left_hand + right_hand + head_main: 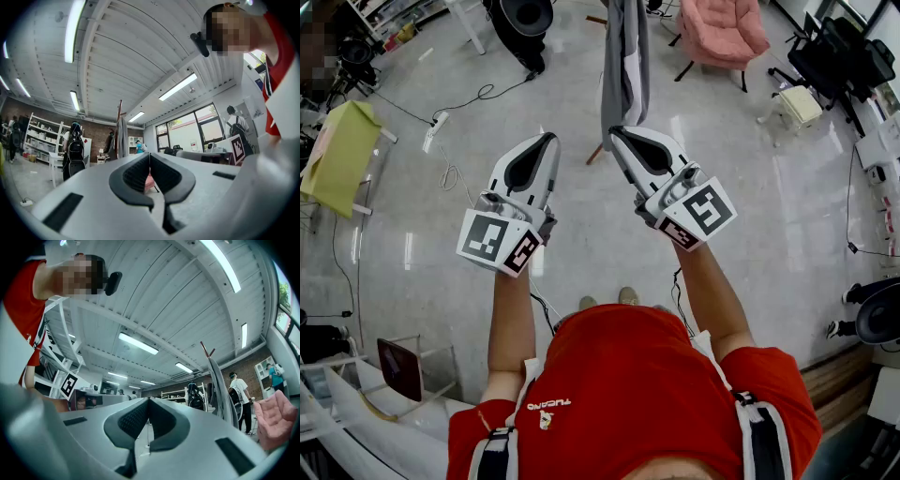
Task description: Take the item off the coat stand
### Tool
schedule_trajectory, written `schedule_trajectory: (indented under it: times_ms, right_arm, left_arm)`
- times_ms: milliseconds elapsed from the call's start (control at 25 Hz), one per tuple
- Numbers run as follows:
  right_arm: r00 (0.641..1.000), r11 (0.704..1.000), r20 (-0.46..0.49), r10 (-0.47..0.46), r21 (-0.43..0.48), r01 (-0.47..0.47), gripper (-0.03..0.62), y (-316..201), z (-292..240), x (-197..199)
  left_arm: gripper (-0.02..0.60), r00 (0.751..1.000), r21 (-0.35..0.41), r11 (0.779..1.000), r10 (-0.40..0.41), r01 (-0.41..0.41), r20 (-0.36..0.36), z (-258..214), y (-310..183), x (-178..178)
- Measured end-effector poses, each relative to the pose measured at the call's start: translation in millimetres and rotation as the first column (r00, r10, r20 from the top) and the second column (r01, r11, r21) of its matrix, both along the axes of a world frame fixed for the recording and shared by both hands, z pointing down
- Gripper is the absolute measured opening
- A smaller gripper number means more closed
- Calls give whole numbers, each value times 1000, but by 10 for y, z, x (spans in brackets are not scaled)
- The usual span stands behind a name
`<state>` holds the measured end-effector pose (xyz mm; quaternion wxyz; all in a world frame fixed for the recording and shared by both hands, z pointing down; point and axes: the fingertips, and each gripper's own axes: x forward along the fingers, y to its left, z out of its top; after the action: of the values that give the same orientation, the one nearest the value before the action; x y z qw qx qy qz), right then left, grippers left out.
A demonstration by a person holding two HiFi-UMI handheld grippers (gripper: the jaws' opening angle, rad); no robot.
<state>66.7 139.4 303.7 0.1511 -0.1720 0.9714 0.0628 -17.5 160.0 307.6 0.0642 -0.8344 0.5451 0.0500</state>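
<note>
A person in a red shirt holds both grippers up and forward over the pale glossy floor; the left gripper has its jaws pressed together with nothing between them, as its own view shows; the right gripper is likewise closed and empty, its dark pads meeting at the tips; the long grey garment hangs on the thin wooden coat stand ahead of the grippers, untouched by either; in the left gripper view it hangs beyond the jaws, a little to their left; in the right gripper view it hangs to the right of the jaws; a pink armchair stands near the stand.
</note>
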Motion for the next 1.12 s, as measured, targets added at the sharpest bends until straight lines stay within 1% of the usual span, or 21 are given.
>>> schedule_trajectory:
  times_ms: [200, 440, 760, 960, 1120]
  right_arm:
    - [1000, 1000, -2, 1, 11, -1, 23, -52, 18, 67]
    - [1000, 1000, 6, -26, 12, 26, 25, -96, 59, 121]
    - [998, 998, 14, -61, 7, 61, 25, -303, 116, 283]
    - [998, 998, 18, -65, 5, 65, 25, -560, 94, 293]
    - [998, 998, 7, -59, 11, 59, 25, -811, 100, 200]
  left_arm:
    - [12, 1000, -4, 1000, -5, 5, 5, 26, -60, 65]
    - [12, 1000, -12, 1000, -17, 17, 14, 57, -138, 144]
    - [12, 999, -16, 999, -42, 43, 22, 98, -360, 266]
    - [12, 998, -13, 998, -56, 57, 26, 75, -608, 189]
    - [12, 998, -2, 998, -57, 57, 26, 43, -933, 43]
